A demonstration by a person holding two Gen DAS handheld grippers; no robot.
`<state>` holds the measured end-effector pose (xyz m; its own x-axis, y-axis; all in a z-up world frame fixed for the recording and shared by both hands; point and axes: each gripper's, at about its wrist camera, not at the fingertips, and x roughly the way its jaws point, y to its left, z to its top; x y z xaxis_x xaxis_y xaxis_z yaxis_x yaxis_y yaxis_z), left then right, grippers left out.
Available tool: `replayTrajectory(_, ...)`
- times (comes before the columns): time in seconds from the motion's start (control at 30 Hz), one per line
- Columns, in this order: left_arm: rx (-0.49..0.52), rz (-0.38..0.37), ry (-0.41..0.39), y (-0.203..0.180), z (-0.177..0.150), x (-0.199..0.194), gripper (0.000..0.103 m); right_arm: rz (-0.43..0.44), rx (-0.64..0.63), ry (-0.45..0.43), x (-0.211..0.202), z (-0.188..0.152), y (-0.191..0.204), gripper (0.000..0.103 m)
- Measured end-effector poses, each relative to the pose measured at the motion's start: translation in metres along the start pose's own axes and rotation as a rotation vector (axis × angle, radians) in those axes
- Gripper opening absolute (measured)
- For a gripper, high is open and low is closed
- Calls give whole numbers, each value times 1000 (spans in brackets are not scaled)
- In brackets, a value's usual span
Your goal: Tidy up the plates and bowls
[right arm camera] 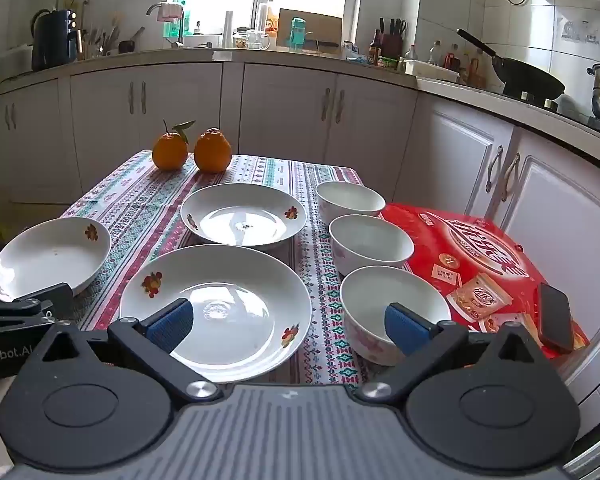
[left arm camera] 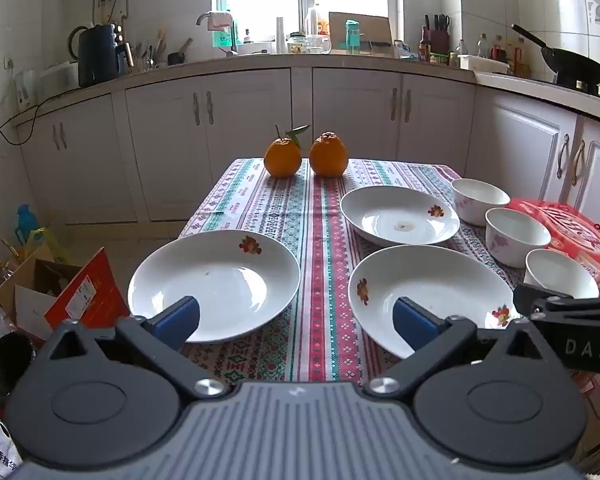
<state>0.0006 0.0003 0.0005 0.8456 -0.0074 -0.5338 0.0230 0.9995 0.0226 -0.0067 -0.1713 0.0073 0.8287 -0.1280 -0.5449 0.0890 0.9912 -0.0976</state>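
1. Plates, three of them, glossy white and shallow with small red flower prints on the rims, are laid out on the desk (right arm camera: 140, 200): a left plate (left arm camera: 214, 284), a near plate (right arm camera: 216, 312) and a far plate (right arm camera: 242, 216).
2. Bowls stand in a row along the right side, white, round and deep with faint pink flowers: far bowl (right arm camera: 350, 200), middle bowl (right arm camera: 370, 242), near bowl (right arm camera: 380, 312). Nothing in any of them, though the far plate shows a small dark speck at its centre.
3. Left claw (left arm camera: 296, 320) hangs wide open, blue ribbed pads spread, one over the left plate and one over the near plate, gripping nothing.
4. Right claw (right arm camera: 292, 324) is just as wide open and bare, one pad over the near plate, the other over the near bowl.
5. Two oranges (left arm camera: 306, 156) sit side by side at the far edge, one with a leafy stem.
6. A woven striped cloth covers the desk; beside the bowls lies a red printed box (right arm camera: 480, 256) with a dark phone (right arm camera: 556, 322) on it.
7. Beyond, white cabinets, a cluttered worktop, a bright window and a black wok (right arm camera: 528, 76).
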Motion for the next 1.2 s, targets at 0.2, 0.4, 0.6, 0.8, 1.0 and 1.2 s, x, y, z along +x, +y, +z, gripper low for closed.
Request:
replayTrajectory(0.2, 4, 3, -13, 1, -1, -2, 102, -5, -1, -6, -5, -3, 0, 103)
replayTrajectory(0.4, 10, 7, -12, -2, 0, 0, 102, -5, -2, 3, -2, -1, -1, 103)
replayTrajectory(0.6, 11, 9, -17, -2, 0, -2, 102, -10, -6, 4, -2, 0, 0, 103)
replayTrajectory(0.8, 10, 9, -20, -2, 0, -3, 102, -11, -6, 2, -2, -1, 0, 103)
replayTrajectory(1.0, 8, 8, -20, -2, -1, -3, 102, -11, -6, 3, -2, 0, 1, 103)
replayTrajectory(1.2, 8, 7, -19, -2, 0, -3, 102, -11, -6, 3, -2, 0, 1, 103)
